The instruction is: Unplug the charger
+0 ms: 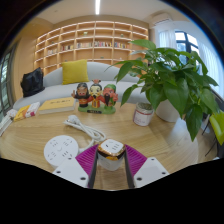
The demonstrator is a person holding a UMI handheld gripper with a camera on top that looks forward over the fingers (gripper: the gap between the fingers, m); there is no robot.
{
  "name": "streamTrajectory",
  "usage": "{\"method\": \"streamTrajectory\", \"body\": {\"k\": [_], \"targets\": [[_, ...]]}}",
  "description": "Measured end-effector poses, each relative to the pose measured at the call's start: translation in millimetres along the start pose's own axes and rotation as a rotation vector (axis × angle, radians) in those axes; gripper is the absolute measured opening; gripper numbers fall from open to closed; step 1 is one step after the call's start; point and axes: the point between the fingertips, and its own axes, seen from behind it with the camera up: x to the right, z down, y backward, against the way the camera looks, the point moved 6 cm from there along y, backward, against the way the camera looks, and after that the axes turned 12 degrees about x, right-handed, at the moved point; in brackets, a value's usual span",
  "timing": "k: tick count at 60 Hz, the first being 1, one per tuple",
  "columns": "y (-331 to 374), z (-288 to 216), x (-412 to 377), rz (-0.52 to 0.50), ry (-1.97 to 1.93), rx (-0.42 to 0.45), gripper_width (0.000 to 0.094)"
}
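Although the task is to unplug a charger, no socket or power strip shows for certain here, so how far the job has got is a matter of judgement. The gripper (111,160) hangs low over a round wooden table (150,140), and between its two pink pads (88,158) sits a small white-and-orange block, which I take to be the charger (110,148). The pads lie close on either side of it and seem to press on it, so the tongs look clamped on the charger, though a thin gap at one side cannot be ruled out.

To the near left lies a white round device (60,149) whose face is too small to read. Farther off to the left, a white cable (85,127) curls across the table; whether it runs to the charger I cannot tell. Beyond it stand three small figurines (96,97), with a leafy potted plant (170,80) on the right, and a sofa with a yellow cushion (74,72) and bookshelves (90,42) far behind.

By my reading, the grasp is made. If the charger is still seated in something beneath it, the pull itself is left to do; what it sits in is hidden by the fingers.
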Motion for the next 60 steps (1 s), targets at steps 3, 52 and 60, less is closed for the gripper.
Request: {"method": "streamTrajectory", "body": {"k": [3,52,60], "targets": [[3.7,-1.8,4.4,0.018,-0.003,-0.021,0.0555],[274.2,-76.7,-19.8,-0.021,0.034,0.103,0.0849],[294.8,-77.5,-21.4,-0.038,0.036,0.116,0.0852]]}}
